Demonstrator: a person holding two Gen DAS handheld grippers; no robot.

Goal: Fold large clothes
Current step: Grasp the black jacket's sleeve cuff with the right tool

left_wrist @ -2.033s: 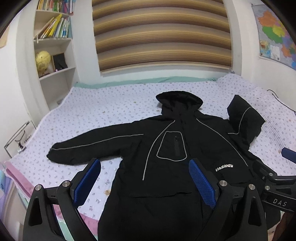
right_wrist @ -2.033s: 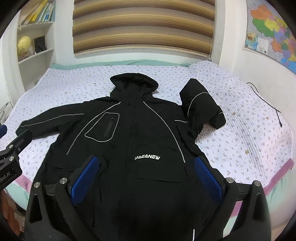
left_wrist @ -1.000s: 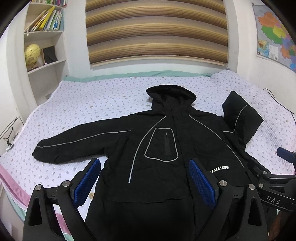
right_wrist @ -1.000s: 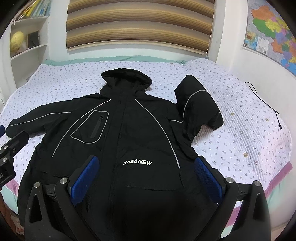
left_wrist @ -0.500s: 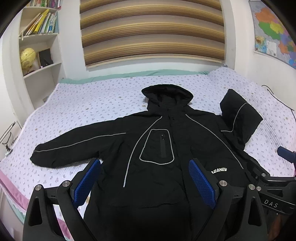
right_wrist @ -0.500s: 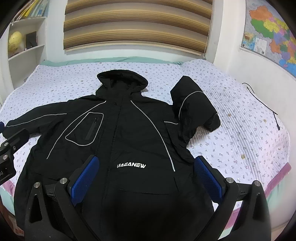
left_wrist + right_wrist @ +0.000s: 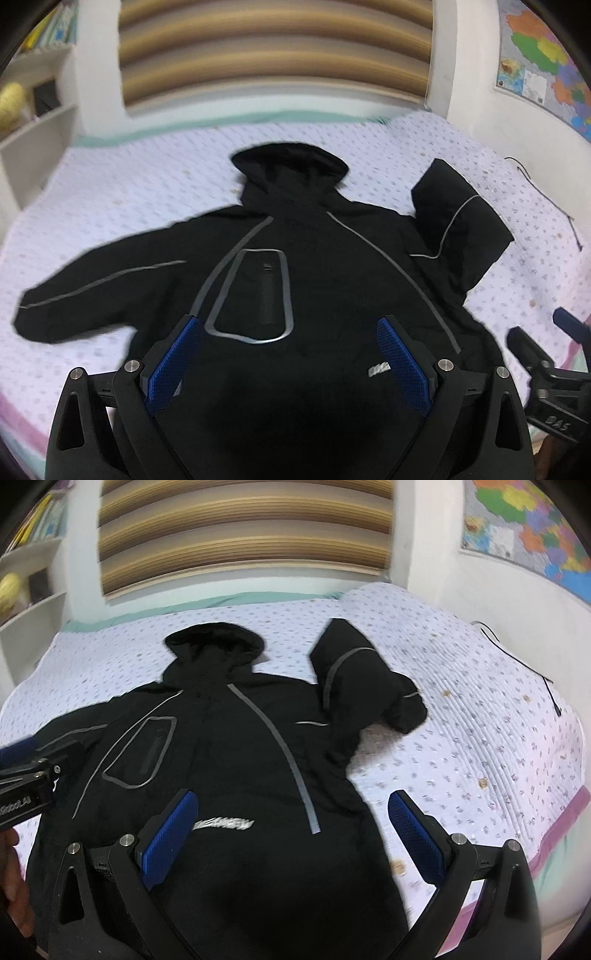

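Evidently the black jacket [image 7: 317,280] lay spread front-up on the bed [image 7: 461,746]; bulky, soft and likely slippery, best pinched at its bent sleeve [image 7: 354,675]. Both the left gripper [image 7: 288,365] and the right gripper [image 7: 291,842] gaped wide above it, holding nothing.

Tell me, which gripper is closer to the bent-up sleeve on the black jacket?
Right. The right gripper hangs over the jacket's hem, just below the bent sleeve. The left gripper is farther off, nearer the chest pocket.

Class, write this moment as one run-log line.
jacket: flat on bed | one sleeve bent | left gripper: open | right gripper: open | fold: not begun
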